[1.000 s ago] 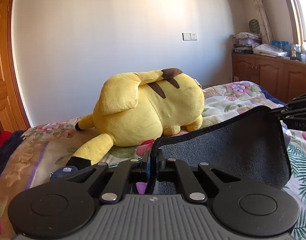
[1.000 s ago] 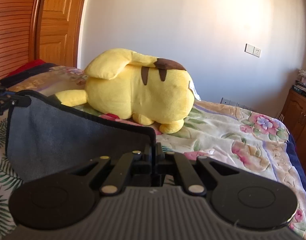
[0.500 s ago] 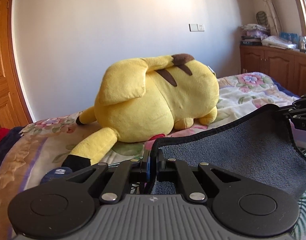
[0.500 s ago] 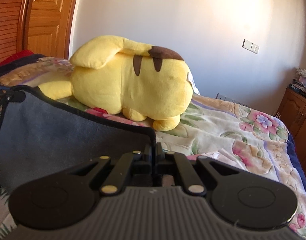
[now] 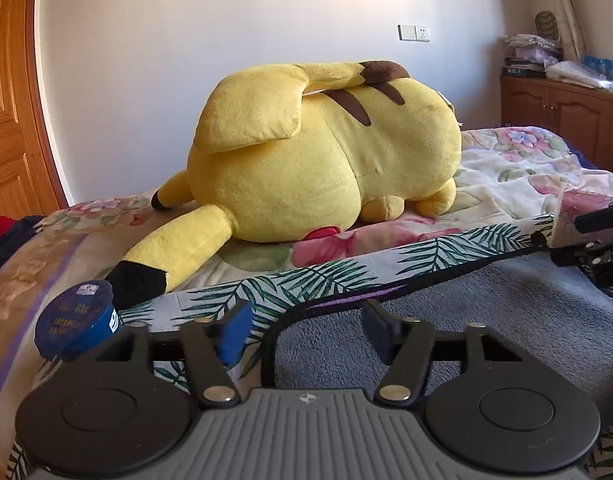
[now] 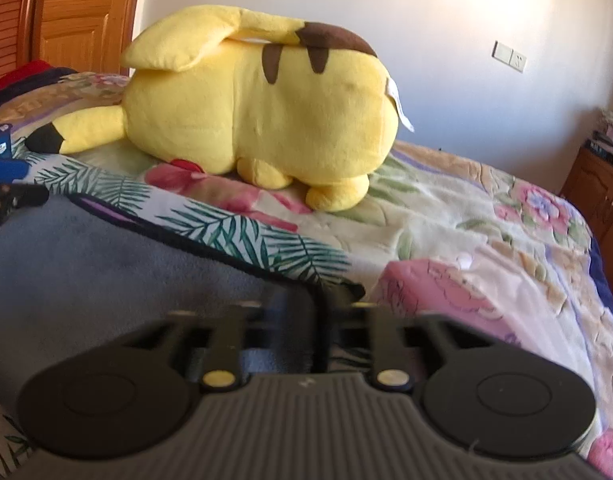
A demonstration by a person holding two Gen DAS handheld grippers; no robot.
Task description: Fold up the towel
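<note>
Left wrist: left gripper (image 5: 304,330) released, jaws apart over the towel (image 5: 486,312), which lies flat on the bed (image 5: 518,168).
Right wrist: right gripper (image 6: 320,312) blurred, state unclear. Risk: a corner springing back, misaligning the fold.

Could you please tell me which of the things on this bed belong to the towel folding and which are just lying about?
Part of the job:
- grey towel, lying on the bed
- left gripper, jaws open
- right gripper, blurred

Just lying about:
- yellow plush toy
- blue round tin
- floral bedspread
</note>
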